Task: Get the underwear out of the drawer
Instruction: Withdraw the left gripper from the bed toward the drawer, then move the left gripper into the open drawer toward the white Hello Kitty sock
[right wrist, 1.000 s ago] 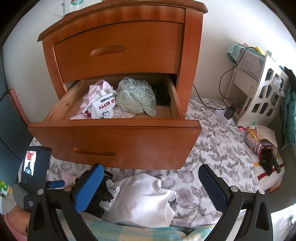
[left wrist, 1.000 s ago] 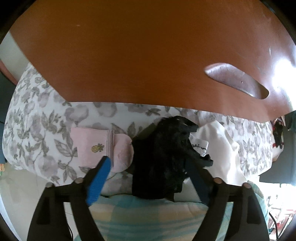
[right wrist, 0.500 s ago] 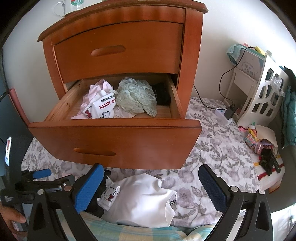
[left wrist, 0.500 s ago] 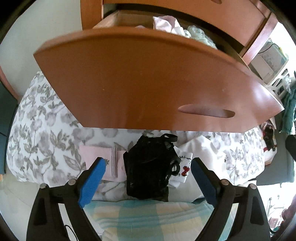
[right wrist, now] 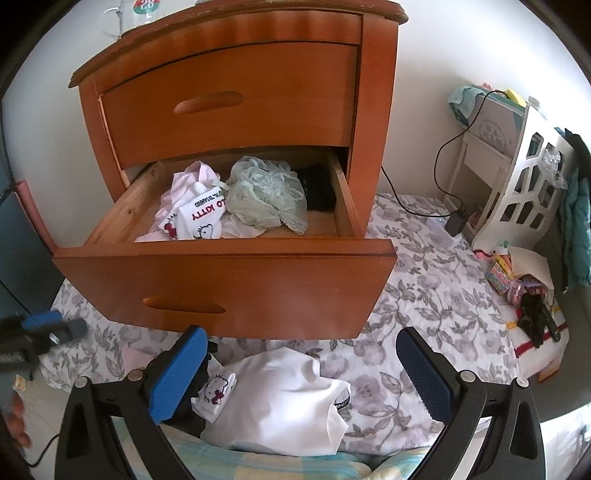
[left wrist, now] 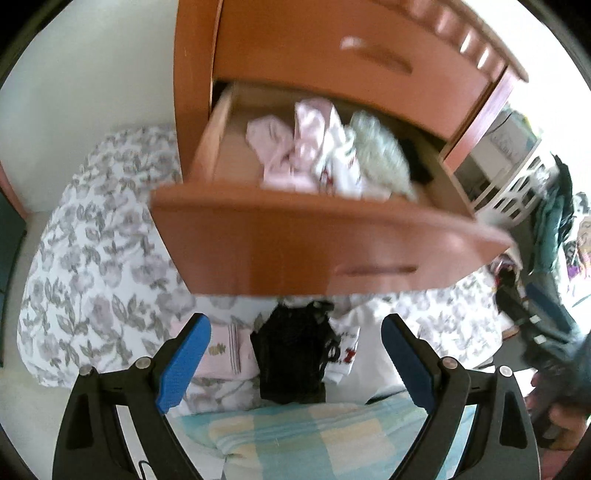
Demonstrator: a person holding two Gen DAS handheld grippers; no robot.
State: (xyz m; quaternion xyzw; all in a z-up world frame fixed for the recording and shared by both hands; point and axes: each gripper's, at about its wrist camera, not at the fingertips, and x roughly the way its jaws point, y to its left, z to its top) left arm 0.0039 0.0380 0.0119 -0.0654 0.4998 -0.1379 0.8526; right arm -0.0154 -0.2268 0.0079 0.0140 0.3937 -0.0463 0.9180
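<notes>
The lower drawer [right wrist: 221, 291] of the wooden nightstand stands pulled out. Inside lie a pink garment [left wrist: 280, 147], a white Hello Kitty piece [right wrist: 201, 218], pale green lace underwear [right wrist: 266, 192] and a black item [right wrist: 317, 188]. Black underwear [left wrist: 291, 354] rests on the floral bed sheet below the drawer front, free between the fingers of my open left gripper [left wrist: 295, 347]. My right gripper [right wrist: 301, 354] is open too, hovering over a white garment [right wrist: 288, 398] and a small Hello Kitty piece [right wrist: 216, 391]. The left gripper [right wrist: 48, 328] shows blurred at the left edge.
A pink sock [left wrist: 221, 350] lies left of the black underwear. A checked blanket [left wrist: 295, 435] covers the near edge. To the right stand a white shelf unit [right wrist: 524, 184], a charger with its cable [right wrist: 456, 221] and small clutter [right wrist: 532, 295]. A mug [right wrist: 129, 14] tops the nightstand.
My left gripper opened wider, drew back from the black underwear and tilted up, bringing the drawer's inside into view. The underwear stays on the sheet. The right gripper has not moved.
</notes>
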